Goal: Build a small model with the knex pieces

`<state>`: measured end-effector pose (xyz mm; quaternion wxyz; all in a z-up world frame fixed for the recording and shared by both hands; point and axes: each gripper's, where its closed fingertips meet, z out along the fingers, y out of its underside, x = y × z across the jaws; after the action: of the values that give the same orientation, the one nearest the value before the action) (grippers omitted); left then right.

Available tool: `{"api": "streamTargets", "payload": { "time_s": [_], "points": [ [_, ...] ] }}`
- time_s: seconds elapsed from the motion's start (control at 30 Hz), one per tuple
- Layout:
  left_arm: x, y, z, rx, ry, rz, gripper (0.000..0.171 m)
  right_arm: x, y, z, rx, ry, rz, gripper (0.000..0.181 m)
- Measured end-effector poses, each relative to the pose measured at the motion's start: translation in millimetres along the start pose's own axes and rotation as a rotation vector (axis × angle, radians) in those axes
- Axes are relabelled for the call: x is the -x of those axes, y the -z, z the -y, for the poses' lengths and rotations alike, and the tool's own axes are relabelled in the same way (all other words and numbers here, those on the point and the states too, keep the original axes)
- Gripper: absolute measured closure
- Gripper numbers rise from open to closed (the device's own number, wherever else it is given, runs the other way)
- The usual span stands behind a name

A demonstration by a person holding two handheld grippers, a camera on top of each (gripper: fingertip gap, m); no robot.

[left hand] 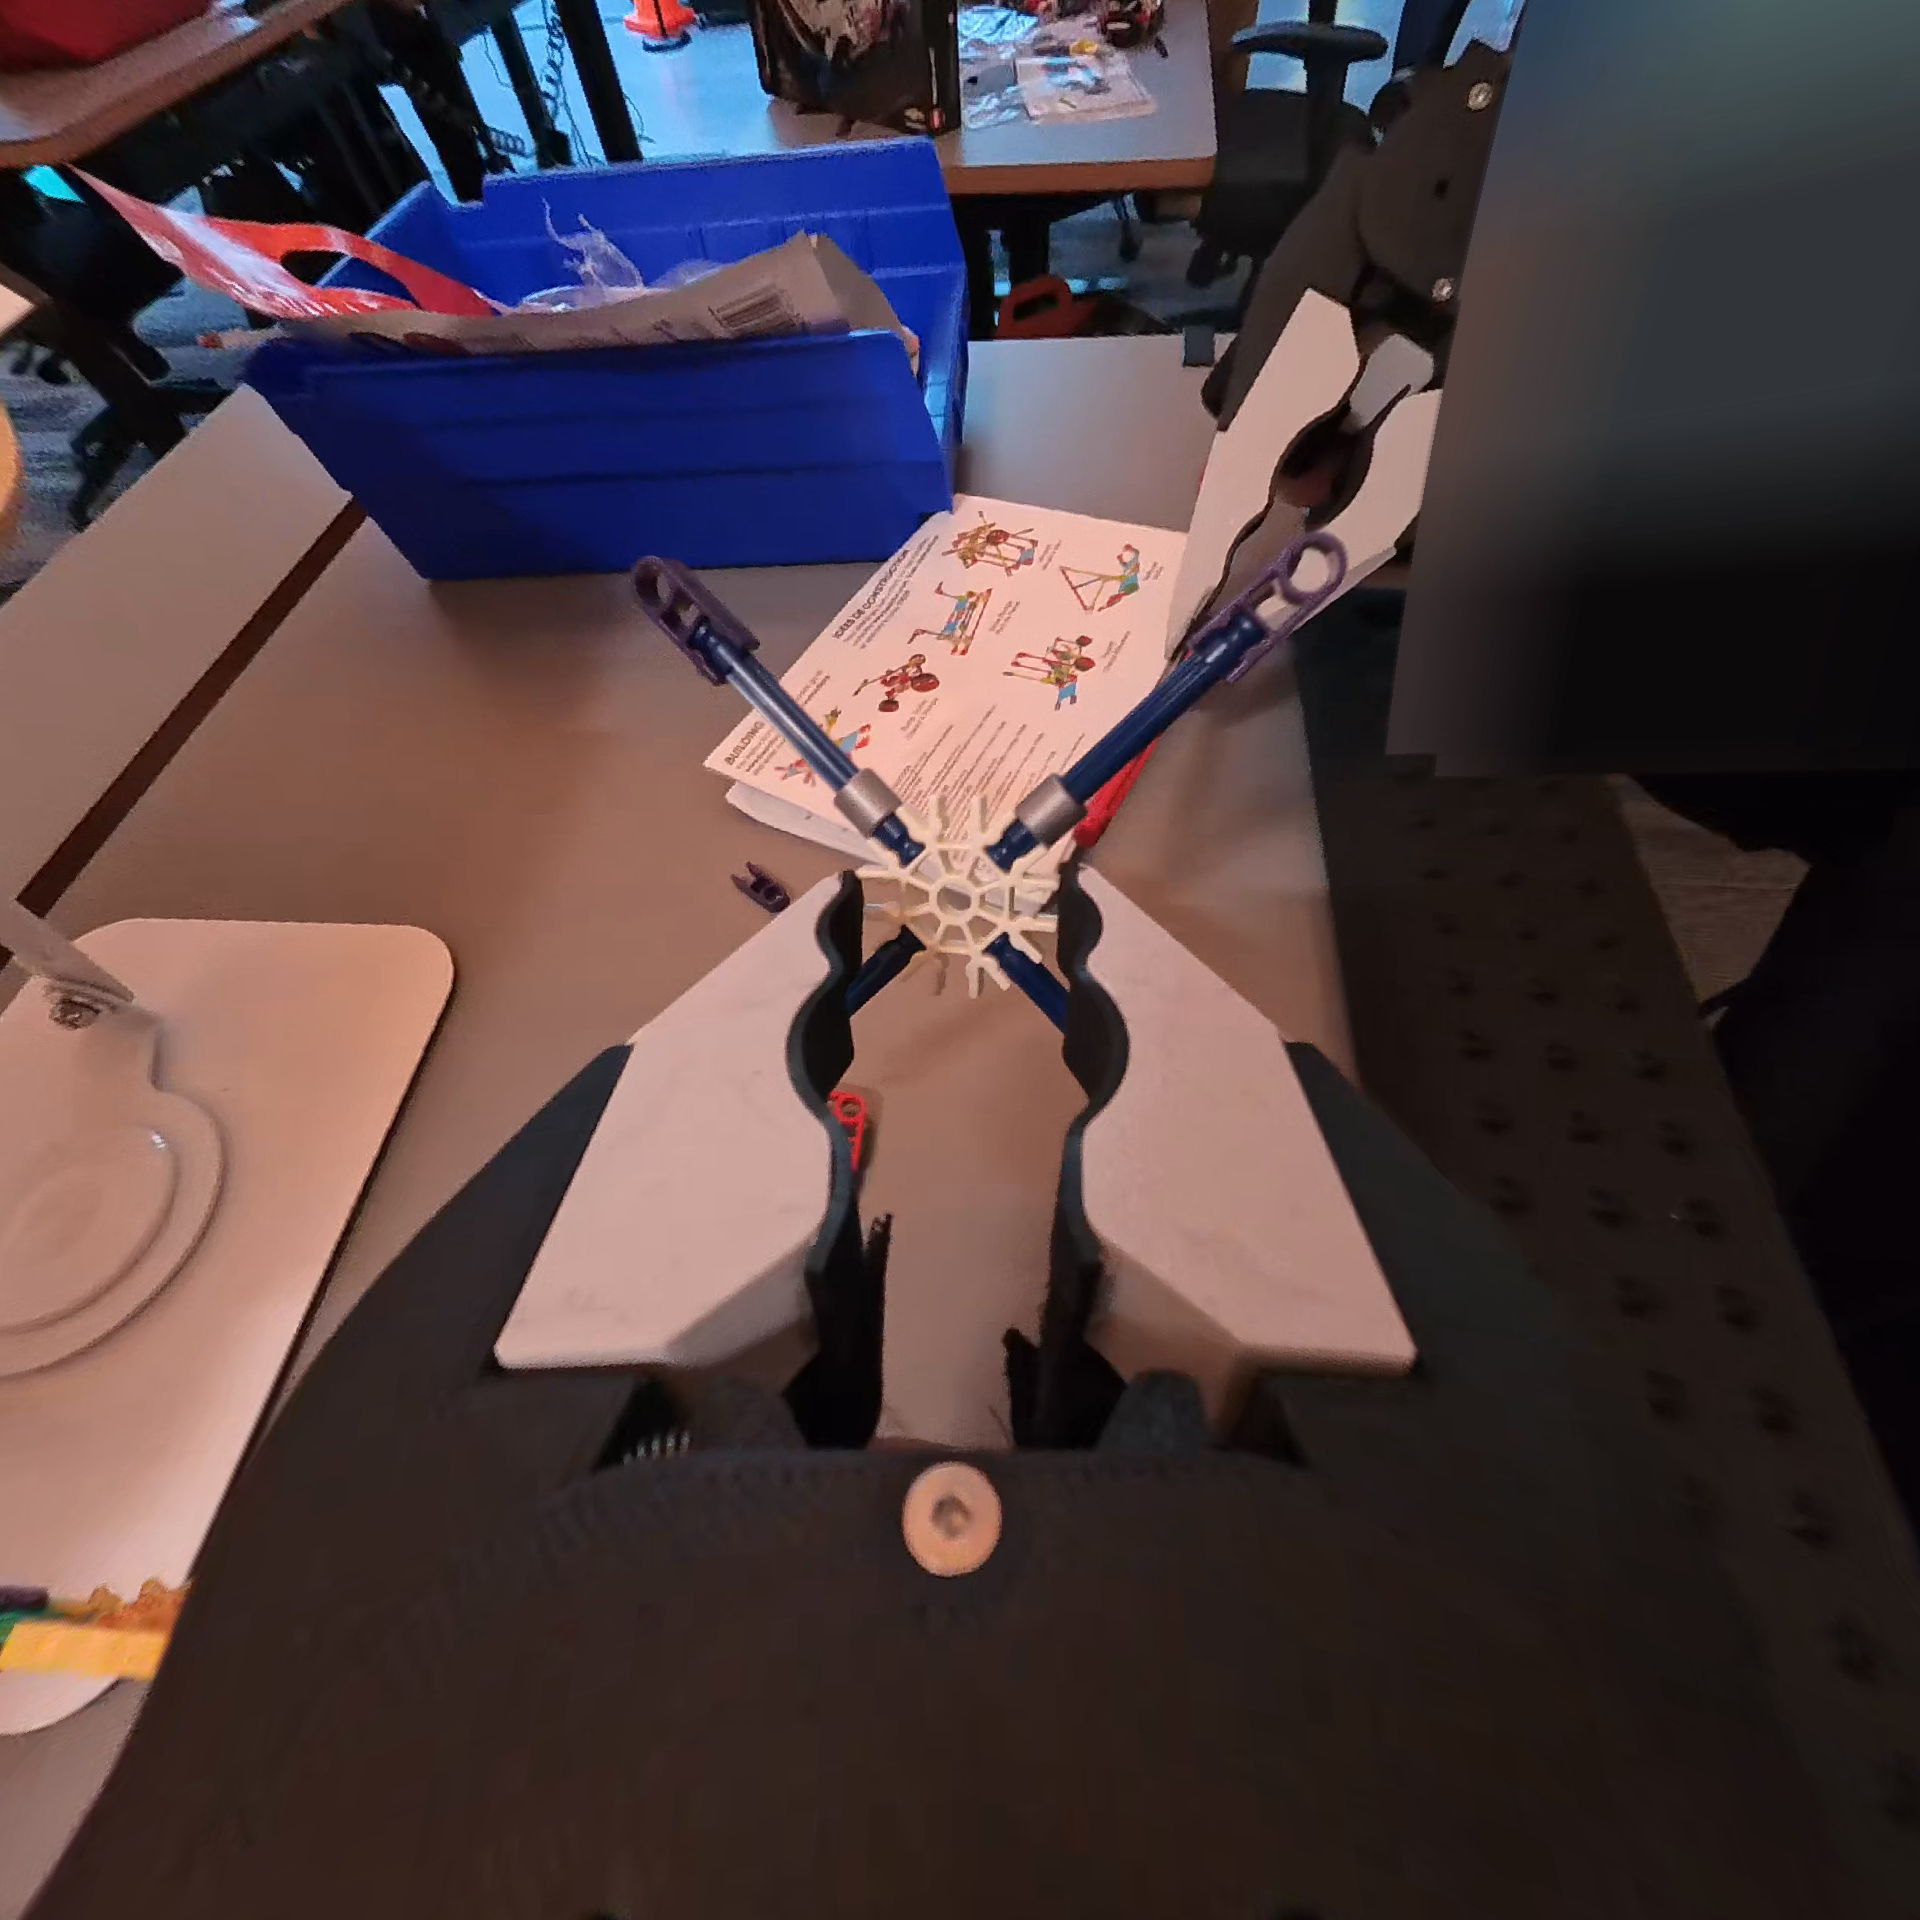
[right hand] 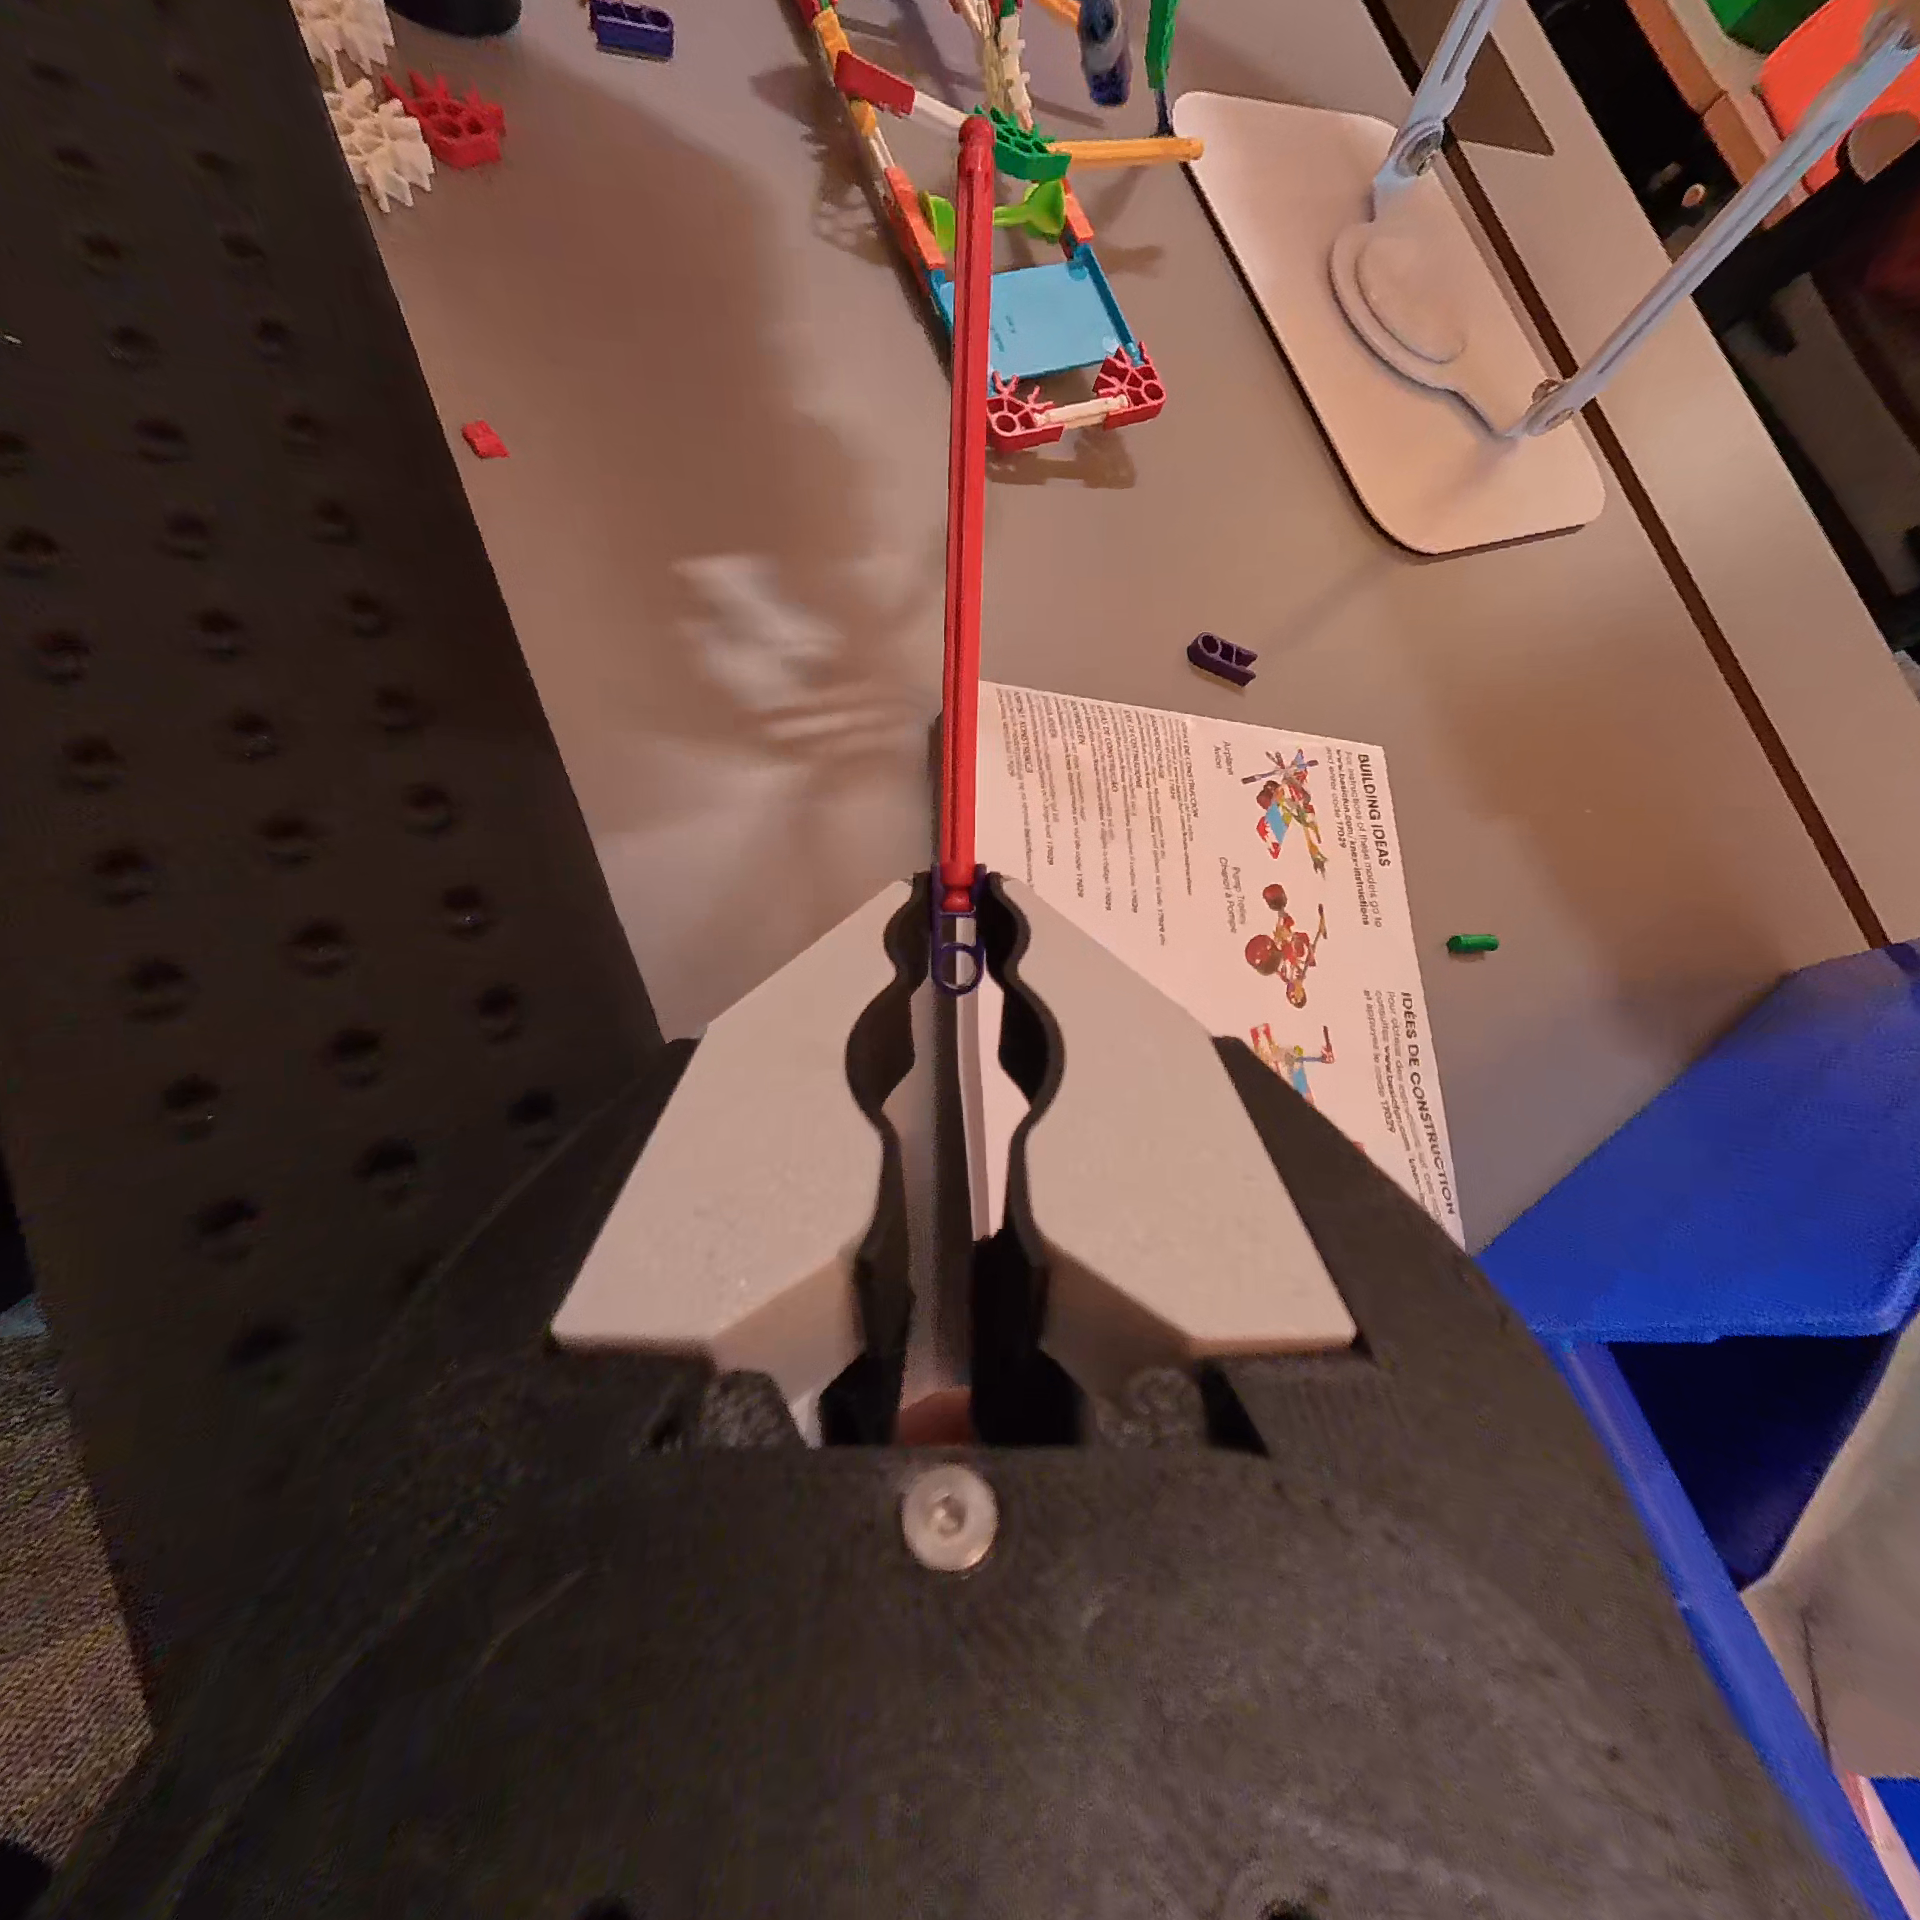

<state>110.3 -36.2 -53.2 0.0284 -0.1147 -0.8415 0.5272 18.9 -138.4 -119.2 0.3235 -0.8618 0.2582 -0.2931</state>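
Left wrist view: the left claw (left hand: 961,925) was clamped on a white hub (left hand: 956,902), its tips pinching the hub's rim so the spokes stayed free. Two blue rods (left hand: 774,707) ran up and away from the hub in an X, each bearing a grey sleeve (left hand: 868,805) near the hub and a purple clip (left hand: 675,613) at its far end; further blue rods ran back beneath the claw. The assembly hung above the surface (left hand: 416,727), over an instruction sheet (left hand: 977,644) lying just before a blue bin (left hand: 623,436).

Right wrist view: the right claw (right hand: 961,930) was closed on a purple clip (right hand: 958,925) fitted to a long red rod (right hand: 966,499), which pointed straight forward. Gripping the clip rather than the rod probably kept the rod's free end clear. In the left view this claw (left hand: 1304,488) stood at the right rod's clip, apparently touching. A coloured model (right hand: 1039,260), loose white and red hubs (right hand: 416,125) and a stand base (right hand: 1403,343) lay beyond.
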Motion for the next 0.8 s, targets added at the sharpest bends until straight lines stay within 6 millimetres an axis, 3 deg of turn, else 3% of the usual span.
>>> {"api": "streamTargets", "payload": {
  "time_s": [0.53, 0.63, 0.8],
  "points": [
    [0, -12, -5, -0.069, -0.093, 0.009, 0.137, -9, -7, 17, -0.064, 0.036, -0.011, 0.175],
    [-4, -6, 4, -0.150, -0.046, -0.040, 0.137, -14, -5, 19, -0.055, 0.036, -0.034, 0.175],
    [-6, 11, 31, -0.390, 0.177, -0.210, 0.137, -20, 2, 33, -0.065, 0.045, -0.059, 0.175]
  ]
}}
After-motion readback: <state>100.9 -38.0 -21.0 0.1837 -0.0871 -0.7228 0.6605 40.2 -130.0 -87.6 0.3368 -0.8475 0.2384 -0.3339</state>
